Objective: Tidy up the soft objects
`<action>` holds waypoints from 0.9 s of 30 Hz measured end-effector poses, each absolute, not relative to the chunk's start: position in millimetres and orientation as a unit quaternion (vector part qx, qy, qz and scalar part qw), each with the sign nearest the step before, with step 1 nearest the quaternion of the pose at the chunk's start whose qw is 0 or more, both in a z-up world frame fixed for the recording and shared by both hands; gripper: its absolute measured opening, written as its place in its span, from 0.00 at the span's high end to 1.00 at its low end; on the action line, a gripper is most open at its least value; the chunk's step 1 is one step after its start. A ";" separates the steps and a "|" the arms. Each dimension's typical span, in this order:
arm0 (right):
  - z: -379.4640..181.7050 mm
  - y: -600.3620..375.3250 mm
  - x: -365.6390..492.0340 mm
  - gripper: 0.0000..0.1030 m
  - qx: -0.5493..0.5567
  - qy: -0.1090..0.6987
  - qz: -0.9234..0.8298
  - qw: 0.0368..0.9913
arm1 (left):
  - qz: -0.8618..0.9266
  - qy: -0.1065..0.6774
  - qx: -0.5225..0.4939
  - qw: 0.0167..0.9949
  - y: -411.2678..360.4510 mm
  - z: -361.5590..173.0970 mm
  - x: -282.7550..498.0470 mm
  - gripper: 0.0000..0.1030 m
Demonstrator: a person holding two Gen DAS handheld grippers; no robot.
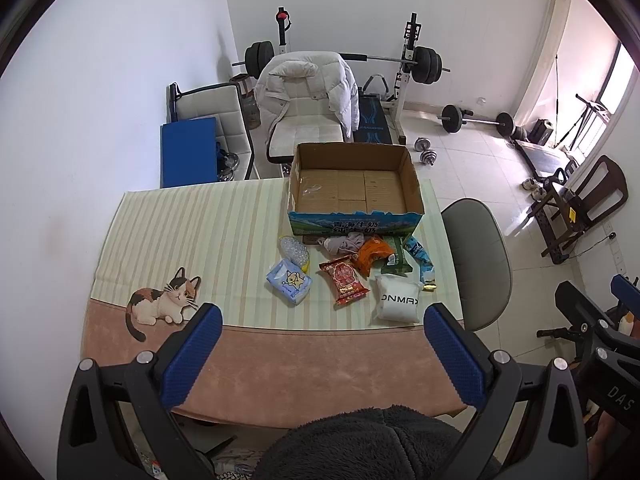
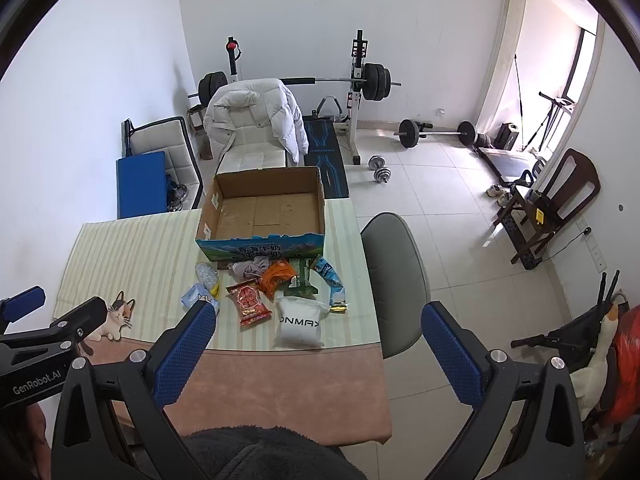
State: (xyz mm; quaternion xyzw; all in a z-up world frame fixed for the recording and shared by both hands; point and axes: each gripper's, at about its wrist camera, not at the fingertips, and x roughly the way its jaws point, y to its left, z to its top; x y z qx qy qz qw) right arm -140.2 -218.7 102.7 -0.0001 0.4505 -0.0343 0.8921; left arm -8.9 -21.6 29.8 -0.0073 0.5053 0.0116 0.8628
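An empty cardboard box [image 1: 394,160] [image 2: 308,184] stands at the table's far edge. In front of it lie several soft packs: a white pouch [image 1: 398,298] [image 2: 300,324], a red snack bag [image 1: 344,280] [image 2: 250,300], an orange bag [image 1: 374,254] [image 2: 276,274], a blue tissue pack [image 1: 289,281] [image 2: 194,296], a grey cloth [image 1: 346,242] [image 2: 252,267], a clear bubble bag [image 1: 294,250] [image 2: 206,274] and a long blue wrapper [image 1: 420,258] [image 2: 330,280]. My left gripper [image 1: 322,324] hovers open above the near table edge. My right gripper [image 2: 318,324] is open too, to the right.
The table [image 1: 200,224] wears a striped cloth with a cat picture [image 1: 164,300]. A grey chair [image 1: 478,260] [image 2: 396,280] stands at its right side. Behind are a white chair with a coat [image 1: 308,96], a barbell rack and dumbbells [image 1: 426,152]. A dark fleece garment [image 1: 360,440] fills the bottom.
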 end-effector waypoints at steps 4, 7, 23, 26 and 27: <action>102.9 -220.3 -139.8 0.00 0.000 0.451 -0.034 0.892 | 0.011 0.505 -0.007 0.863 -22.0 28.7 -10.0 0.00; 101.1 -221.6 -138.5 0.00 0.000 0.450 -0.033 0.892 | 0.011 0.504 -0.006 0.863 -21.8 28.6 -11.2 0.00; 98.1 -217.6 -142.3 0.00 -0.002 0.446 -0.030 0.895 | 0.010 0.502 -0.006 0.865 -23.6 28.9 -13.0 0.00; 99.7 -216.9 -142.5 0.00 -0.002 0.447 -0.029 0.894 | 0.010 0.502 -0.006 0.865 -25.1 30.3 -12.4 0.00; 99.8 -216.6 -142.5 0.00 -0.001 0.447 -0.029 0.894 | 0.010 0.502 -0.006 0.865 -25.3 30.5 -12.0 0.00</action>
